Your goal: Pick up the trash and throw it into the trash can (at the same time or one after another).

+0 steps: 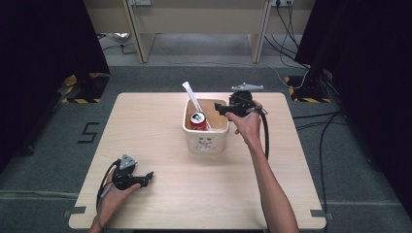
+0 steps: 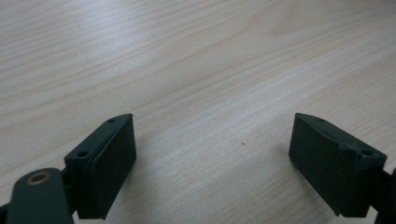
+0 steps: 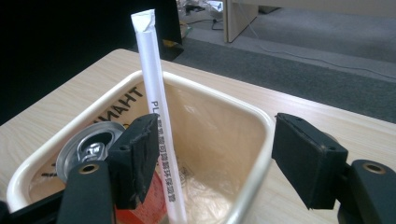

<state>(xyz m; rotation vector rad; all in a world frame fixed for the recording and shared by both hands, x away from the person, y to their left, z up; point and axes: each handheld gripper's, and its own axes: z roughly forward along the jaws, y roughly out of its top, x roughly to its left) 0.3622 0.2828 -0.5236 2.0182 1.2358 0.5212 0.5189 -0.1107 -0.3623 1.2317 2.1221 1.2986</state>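
Observation:
A cream bin (image 1: 206,143) stands at the middle of the wooden table (image 1: 160,116). Inside it are a red drink can (image 1: 197,119) and a white paper-wrapped straw (image 1: 191,94) that leans out over the far rim. My right gripper (image 1: 221,109) hovers at the bin's right rim, open. In the right gripper view its jaws (image 3: 215,123) straddle the rim (image 3: 261,121), the straw (image 3: 156,107) rising just beside the left jaw, the can (image 3: 91,144) lower left. My left gripper (image 1: 148,177) rests near the front left, open (image 2: 212,116) over bare wood (image 2: 187,56).
Beyond the table's far edge is grey floor with cables (image 1: 291,34) and a wooden desk frame (image 1: 141,39). Black curtains (image 1: 43,48) flank both sides, with yellow-black striped stand bases (image 1: 80,87) at the far corners.

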